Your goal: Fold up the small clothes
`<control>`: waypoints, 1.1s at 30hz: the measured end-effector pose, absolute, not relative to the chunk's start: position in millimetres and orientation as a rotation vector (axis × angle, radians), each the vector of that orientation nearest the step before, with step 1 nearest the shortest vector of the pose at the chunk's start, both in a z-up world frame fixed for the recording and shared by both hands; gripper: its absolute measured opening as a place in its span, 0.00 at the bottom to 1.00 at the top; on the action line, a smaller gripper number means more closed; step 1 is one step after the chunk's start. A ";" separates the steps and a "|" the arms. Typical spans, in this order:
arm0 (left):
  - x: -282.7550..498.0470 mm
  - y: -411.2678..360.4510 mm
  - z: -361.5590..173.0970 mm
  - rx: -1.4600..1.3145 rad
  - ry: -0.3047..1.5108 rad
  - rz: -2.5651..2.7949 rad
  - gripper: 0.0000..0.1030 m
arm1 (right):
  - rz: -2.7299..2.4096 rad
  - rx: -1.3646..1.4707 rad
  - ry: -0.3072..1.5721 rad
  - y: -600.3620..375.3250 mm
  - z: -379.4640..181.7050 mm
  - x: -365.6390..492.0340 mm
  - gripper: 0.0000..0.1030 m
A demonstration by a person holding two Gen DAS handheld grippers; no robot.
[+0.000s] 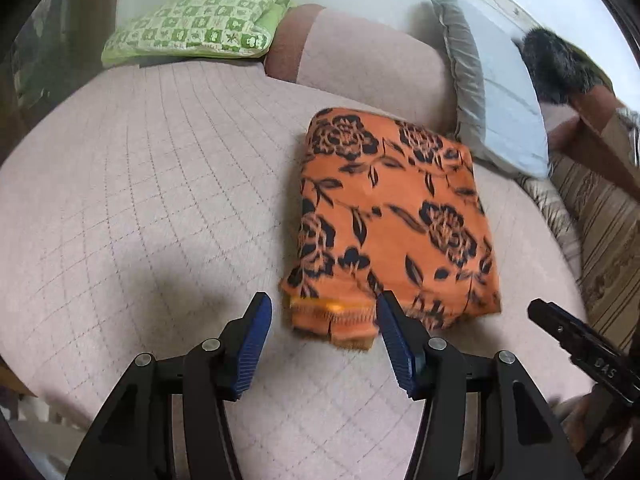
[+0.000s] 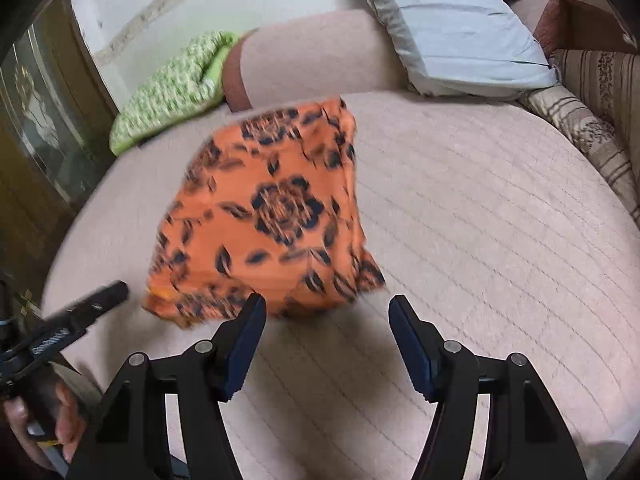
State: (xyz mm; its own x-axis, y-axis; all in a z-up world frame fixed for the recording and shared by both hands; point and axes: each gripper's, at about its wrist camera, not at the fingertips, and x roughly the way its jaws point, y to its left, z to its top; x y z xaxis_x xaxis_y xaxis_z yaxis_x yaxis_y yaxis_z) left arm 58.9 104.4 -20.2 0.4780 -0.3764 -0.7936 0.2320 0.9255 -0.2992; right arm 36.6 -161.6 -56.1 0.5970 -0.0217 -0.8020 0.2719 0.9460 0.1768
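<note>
Quilted pink bed cover (image 1: 140, 200) carries the folded orange cloth (image 1: 392, 216); the left gripper (image 1: 324, 340) hangs near its fringed edge, jaws wide, empty. From the right, the right gripper (image 2: 328, 340) likewise gapes, empty, beside the near corner: square edges before pressing.

Folded orange cloth with black flower print (image 2: 268, 216): motion-blurred in the right wrist view, pattern smeared, edges soft; near hem (image 1: 334, 320) also blurred in the left wrist view, number of layers not readable

Black right gripper (image 1: 576, 344): cut off by the right edge of the left wrist view, one finger showing, jaw state not readable there

Black left gripper (image 2: 76, 320): cut off by the left edge of the right wrist view, blurred

Green-and-white checked cushion (image 2: 172, 92): partly hidden behind the pink bolster (image 2: 304, 64)

Dark furry item (image 1: 556, 64): blurred near the rim, kind not determined
</note>
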 end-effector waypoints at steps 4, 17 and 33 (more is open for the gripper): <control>100.4 101.8 -5.2 -0.180 1.027 -0.409 0.53 | -0.115 0.350 0.903 -182.0 -39.5 64.4 0.64; 266.9 67.7 -30.5 -0.127 1.016 -0.332 0.55 | -0.049 0.393 0.970 -252.9 -60.7 232.7 0.64; 308.1 72.5 -67.3 -0.300 1.183 -0.393 0.59 | 0.005 0.498 1.042 -270.1 -99.0 255.7 0.43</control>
State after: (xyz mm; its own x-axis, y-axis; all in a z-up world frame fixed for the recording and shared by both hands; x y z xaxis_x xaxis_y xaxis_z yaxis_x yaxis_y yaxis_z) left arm 308.1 72.5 -67.3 0.3235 -0.4481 -0.8334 0.1393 0.8937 -0.4264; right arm 255.7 -270.1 -99.0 0.5152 0.2358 -0.8240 0.2276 0.8893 0.3968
